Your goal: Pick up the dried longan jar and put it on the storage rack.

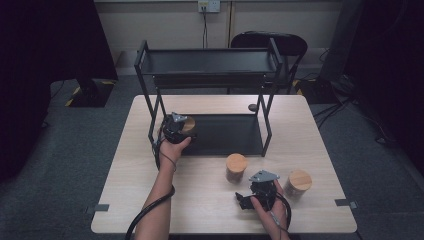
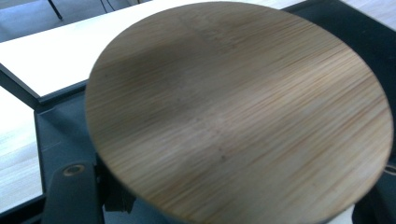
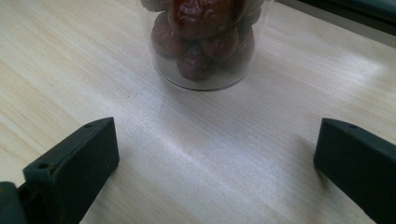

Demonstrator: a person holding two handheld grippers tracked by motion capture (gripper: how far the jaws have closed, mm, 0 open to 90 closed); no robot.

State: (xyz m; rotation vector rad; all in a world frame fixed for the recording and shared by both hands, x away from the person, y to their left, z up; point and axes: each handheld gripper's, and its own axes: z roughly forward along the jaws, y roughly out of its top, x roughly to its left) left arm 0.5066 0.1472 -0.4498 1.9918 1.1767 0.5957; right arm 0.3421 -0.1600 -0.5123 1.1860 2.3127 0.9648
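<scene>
Jar (image 1: 186,126) on rack's (image 1: 227,134) bottom shelf, left side.

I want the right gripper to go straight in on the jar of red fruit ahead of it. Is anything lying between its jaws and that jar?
Nothing visible does. In the right gripper view, bare table top runs from the open right gripper up to the jar of red fruit, which stands ahead, apart from both jaws.

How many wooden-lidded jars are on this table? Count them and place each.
3. One jar sits in the left gripper at the black rack's lower tray; a second jar stands mid-table; a third jar stands beside the right gripper. None looks hidden.
</scene>
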